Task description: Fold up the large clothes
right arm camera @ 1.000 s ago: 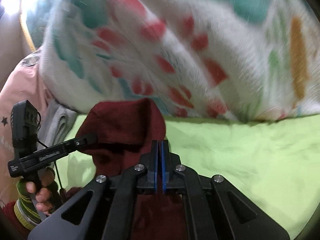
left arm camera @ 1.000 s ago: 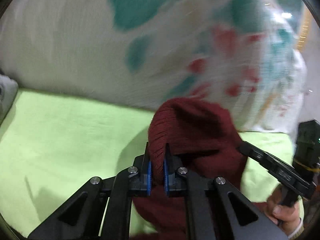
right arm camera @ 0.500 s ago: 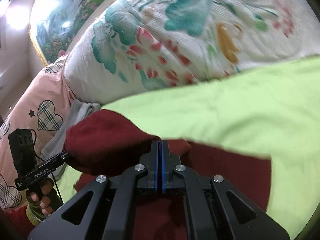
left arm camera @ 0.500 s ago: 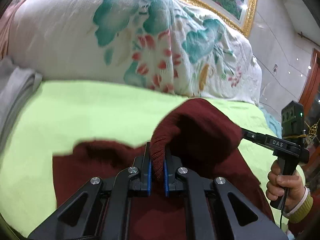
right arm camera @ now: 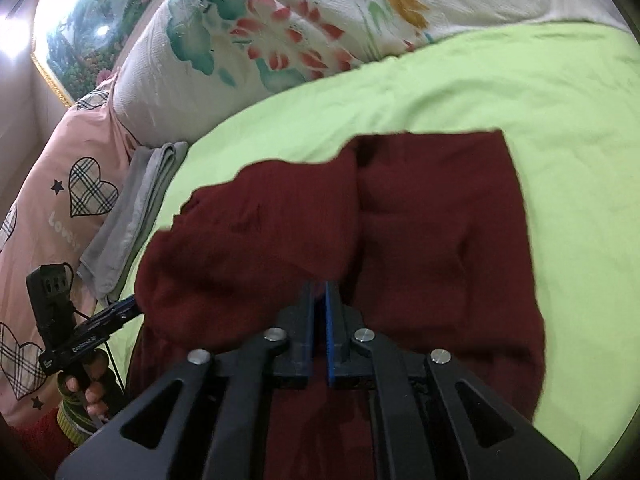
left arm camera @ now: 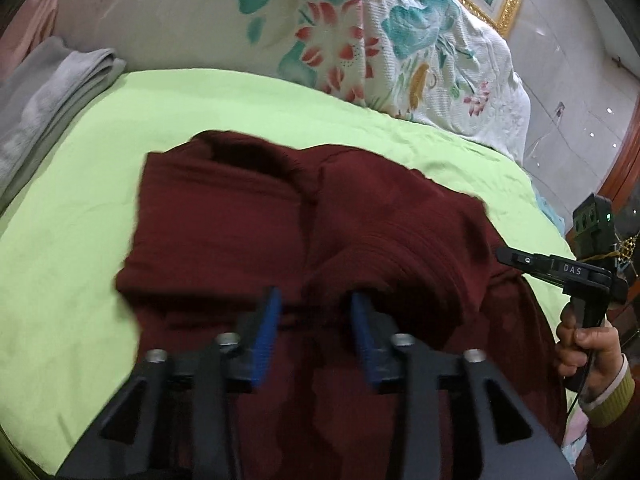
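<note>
Left fingers [left arm camera: 272, 320] opening over maroon sweater [left arm camera: 224, 232], lying lengthwise ahead.

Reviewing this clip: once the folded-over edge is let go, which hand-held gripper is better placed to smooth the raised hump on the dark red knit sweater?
Probably the left hand-held gripper: its jaws are opening and the dark red knit sweater's ribbed hump lies just off its fingertips. The right hand-held gripper is nearly closed, seemingly on fabric.

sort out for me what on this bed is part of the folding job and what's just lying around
Part of the job:
maroon sweater
left gripper, jaws opening
right gripper, nearly shut

Just lying about:
grey folded cloth
floral quilt
pink heart-print bedding
green sheet, the work surface
</note>
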`<state>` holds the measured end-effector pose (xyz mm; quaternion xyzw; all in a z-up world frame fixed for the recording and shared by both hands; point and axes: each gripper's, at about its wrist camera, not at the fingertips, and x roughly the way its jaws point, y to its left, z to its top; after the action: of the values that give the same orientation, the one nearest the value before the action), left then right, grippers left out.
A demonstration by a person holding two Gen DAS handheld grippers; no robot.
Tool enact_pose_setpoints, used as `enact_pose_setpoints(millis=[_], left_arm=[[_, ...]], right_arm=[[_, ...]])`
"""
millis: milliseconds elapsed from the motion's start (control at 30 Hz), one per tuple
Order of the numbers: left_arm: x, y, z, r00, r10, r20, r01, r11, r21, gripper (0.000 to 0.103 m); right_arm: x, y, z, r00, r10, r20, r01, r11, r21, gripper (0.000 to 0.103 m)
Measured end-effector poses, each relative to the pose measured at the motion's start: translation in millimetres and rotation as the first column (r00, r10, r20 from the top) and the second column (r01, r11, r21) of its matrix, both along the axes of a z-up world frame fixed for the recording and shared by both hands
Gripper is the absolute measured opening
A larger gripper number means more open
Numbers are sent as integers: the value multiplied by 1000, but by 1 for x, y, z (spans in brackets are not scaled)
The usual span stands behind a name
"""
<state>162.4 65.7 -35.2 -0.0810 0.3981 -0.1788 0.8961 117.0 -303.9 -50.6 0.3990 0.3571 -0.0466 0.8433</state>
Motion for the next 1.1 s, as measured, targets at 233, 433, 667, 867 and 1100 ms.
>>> enact_pose_setpoints(millis=[233, 433, 667, 867, 1100], left_arm=[[18, 43, 4, 994, 55, -94, -71, 980, -185, 57], [50, 8, -8, 981, -47, -189, 6, 978, -211, 60], [67, -25, -18, 973, -98, -207, 60, 981, -182, 3], [74, 43, -13, 984, 71, -162, -116, 952, -282, 0], [63, 51, -27, 975, 16, -222, -94, 934, -344, 18]], right_arm=[[-17, -2, -5, 999, -44, 27, 40, 989, 143, 11], [2, 6, -7, 998, -40, 58, 30, 985, 169, 34], [9, -1, -22, 995, -82, 49, 69, 970, 234, 34], [5, -3, -25, 993, -98, 63, 79, 964, 256, 34], [5, 0, -34, 992, -114, 51, 95, 955, 282, 34]])
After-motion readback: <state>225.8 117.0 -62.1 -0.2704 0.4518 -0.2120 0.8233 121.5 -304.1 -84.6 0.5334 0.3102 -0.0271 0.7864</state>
